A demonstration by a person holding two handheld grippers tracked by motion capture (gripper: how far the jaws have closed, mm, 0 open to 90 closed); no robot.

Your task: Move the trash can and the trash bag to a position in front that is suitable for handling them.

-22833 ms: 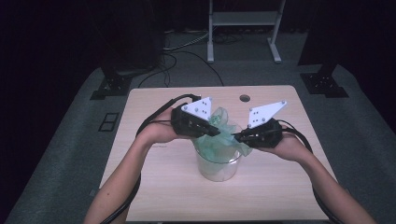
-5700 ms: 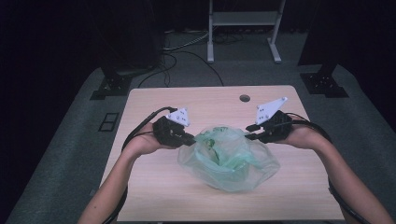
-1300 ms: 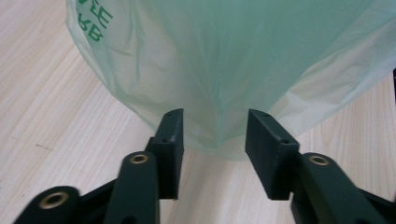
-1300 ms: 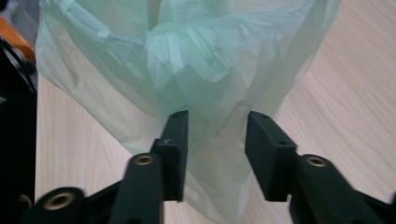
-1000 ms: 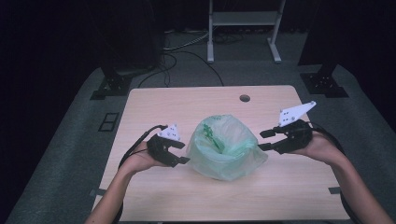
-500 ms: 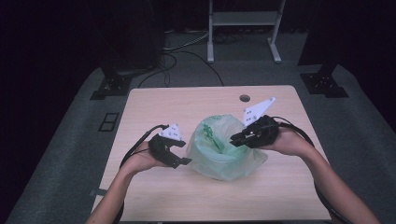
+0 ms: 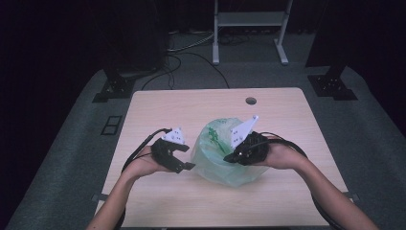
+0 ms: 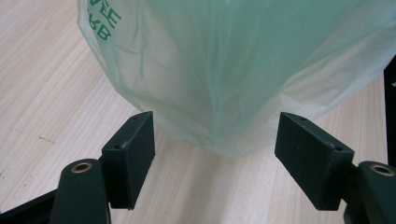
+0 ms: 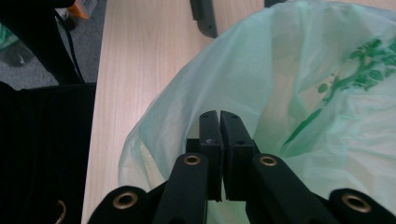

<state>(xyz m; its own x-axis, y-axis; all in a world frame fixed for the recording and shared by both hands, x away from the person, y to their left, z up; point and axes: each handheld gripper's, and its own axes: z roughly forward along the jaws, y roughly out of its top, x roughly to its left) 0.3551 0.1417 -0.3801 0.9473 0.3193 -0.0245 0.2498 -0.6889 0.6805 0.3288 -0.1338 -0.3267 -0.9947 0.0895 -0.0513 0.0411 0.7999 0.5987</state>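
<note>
A pale green plastic bag (image 7: 214, 154) with green print bulges in the middle of the light wood table (image 7: 191, 105). My left gripper (image 7: 187, 156) rests at the bag's left side, open, and in the left gripper view its pads (image 8: 135, 147) stand wide apart with the bag's lower bulge (image 8: 224, 70) just ahead of them, not touching. My right gripper (image 7: 228, 158) lies on the bag's right side. Its jaws have just been closing and now meet (image 9: 219, 119), with the thin film of the bag (image 9: 303, 116) apparently pinched between them.
A round cable hole (image 7: 250, 100) sits near the table's far edge. Cables trail from both grippers across the table's near half. Dark stand feet (image 7: 112, 88) and a white rack (image 7: 249, 19) stand on the grey floor beyond the table.
My right gripper has moved left from beside the bag onto its right side, and its jaws have closed. The left gripper has stayed where it was, still open.
</note>
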